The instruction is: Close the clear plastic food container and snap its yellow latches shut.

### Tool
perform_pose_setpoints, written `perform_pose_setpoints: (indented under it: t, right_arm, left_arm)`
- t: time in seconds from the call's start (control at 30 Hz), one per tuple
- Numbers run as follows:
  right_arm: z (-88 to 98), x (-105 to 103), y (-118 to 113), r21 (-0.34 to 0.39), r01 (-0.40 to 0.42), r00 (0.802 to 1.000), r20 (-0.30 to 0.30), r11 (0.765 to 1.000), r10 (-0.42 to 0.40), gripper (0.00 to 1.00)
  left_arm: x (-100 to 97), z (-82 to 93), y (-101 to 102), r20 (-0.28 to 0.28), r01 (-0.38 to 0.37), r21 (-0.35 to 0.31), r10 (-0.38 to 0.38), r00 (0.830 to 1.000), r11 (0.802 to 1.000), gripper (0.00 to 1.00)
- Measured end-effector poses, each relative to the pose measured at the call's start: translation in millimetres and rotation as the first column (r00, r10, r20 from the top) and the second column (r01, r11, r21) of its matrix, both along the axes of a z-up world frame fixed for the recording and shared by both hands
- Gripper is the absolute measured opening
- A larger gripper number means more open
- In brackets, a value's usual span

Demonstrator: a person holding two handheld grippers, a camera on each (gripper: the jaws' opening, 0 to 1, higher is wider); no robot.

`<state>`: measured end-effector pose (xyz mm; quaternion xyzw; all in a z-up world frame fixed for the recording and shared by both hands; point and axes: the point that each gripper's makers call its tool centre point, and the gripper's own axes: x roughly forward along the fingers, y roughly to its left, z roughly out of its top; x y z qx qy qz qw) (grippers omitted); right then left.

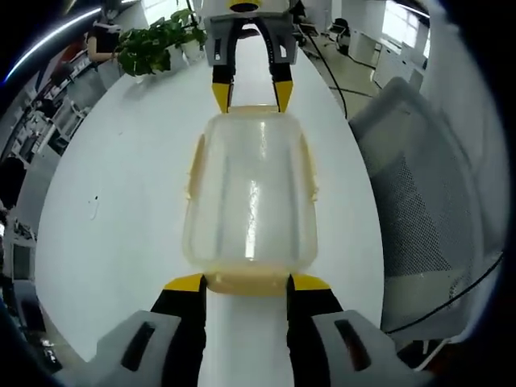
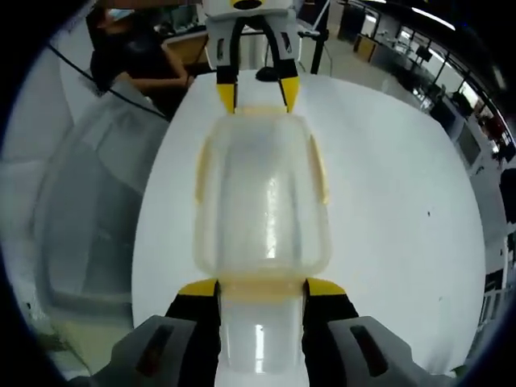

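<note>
White round table (image 1: 121, 210) bears light, slippery clear plastic food container (image 1: 250, 197) between wide-open left gripper (image 1: 246, 284) and right gripper (image 2: 262, 289); press end yellow latches (image 1: 246, 282).

The food container (image 1: 250, 197) is clear, milky plastic with pale yellow latches (image 1: 196, 165) along its edges. It sits on a plain white bench (image 1: 121, 218). The left tongs (image 1: 246, 284) are black with yellow tips and grey bodies; the right tongs (image 2: 261, 289) carry the same black, yellow and grey. A leafy plant (image 1: 157, 40) is green. The mesh chair (image 1: 419, 201) is light grey.
</note>
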<state>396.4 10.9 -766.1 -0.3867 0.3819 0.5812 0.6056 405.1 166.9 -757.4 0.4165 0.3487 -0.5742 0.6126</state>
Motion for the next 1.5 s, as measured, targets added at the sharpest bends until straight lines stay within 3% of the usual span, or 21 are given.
perform_pose_setpoints:
  t: [1.5]
  right_arm:
    - [-3.3,-4.9,-82.1,-0.027,-0.017,1.000,0.003,0.999,0.017,0.37]
  left_arm:
    - [-10.2,-2.4,-80.7,-0.013,-0.010,-0.032,0.009,1.000,0.999,0.38]
